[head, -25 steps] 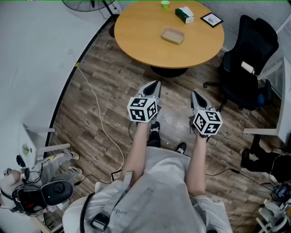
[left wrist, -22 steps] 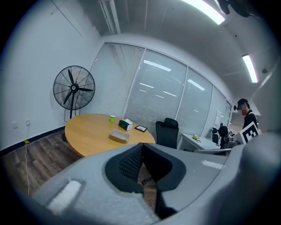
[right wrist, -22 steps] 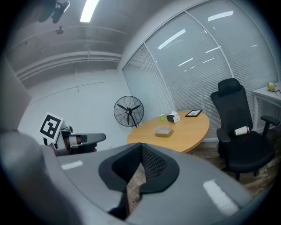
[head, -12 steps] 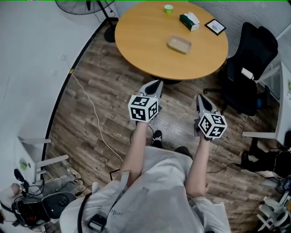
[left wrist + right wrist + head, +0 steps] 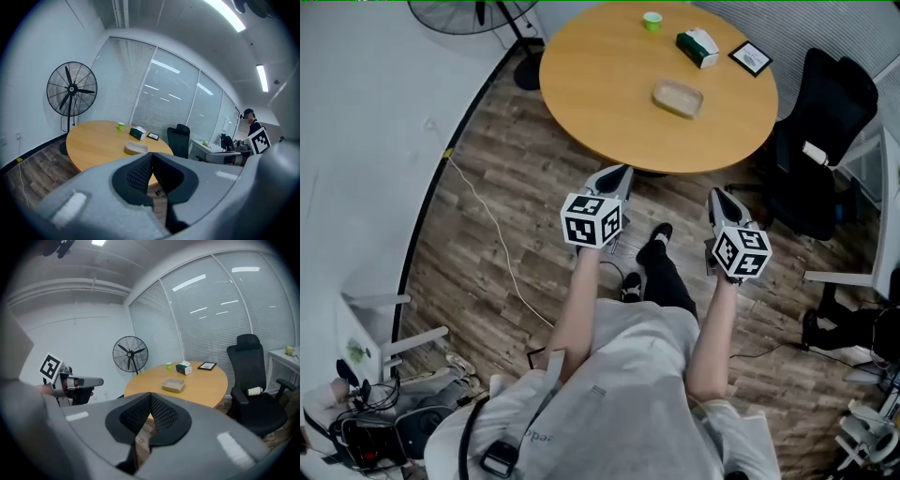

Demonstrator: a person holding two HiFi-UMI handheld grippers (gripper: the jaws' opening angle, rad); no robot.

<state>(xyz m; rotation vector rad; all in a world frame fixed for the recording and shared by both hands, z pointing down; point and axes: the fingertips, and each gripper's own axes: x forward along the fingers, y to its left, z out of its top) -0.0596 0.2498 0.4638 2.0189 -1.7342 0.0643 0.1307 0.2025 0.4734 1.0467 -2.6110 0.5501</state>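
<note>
Wood round table (image 5: 581, 103) stands ahead of the person, who holds both grippers at waist height over the plank floor (image 5: 487, 169), short of the table's near edge.

Left gripper (image 5: 622, 172): jaws pressed together, nothing between them; its own view (image 5: 151, 161) shows the ribbed pads meeting along one line.
Right gripper (image 5: 714, 195): the same, jaws together and empty (image 5: 150, 401).

Nearest loose thing: a shallow beige tray (image 5: 678, 97) on the tabletop, well apart from both grippers. It lies ahead and between the two lines they point along. The left gripper view shows it a little left of the jaw line (image 5: 136, 148). The right gripper view shows it a little right of the jaw line (image 5: 173, 385). Neither gripper is clearly nearer. Its long side runs roughly across the direction the grippers point, slightly slanted.

Beyond the tray:
- a green tissue box (image 5: 698, 47)
- a small green cup (image 5: 652, 21)
- a black picture frame (image 5: 751, 58) at the far rim

A black office chair (image 5: 820, 141) stands to the right of the table, and a floor fan (image 5: 459, 11) stands at far left.
</note>
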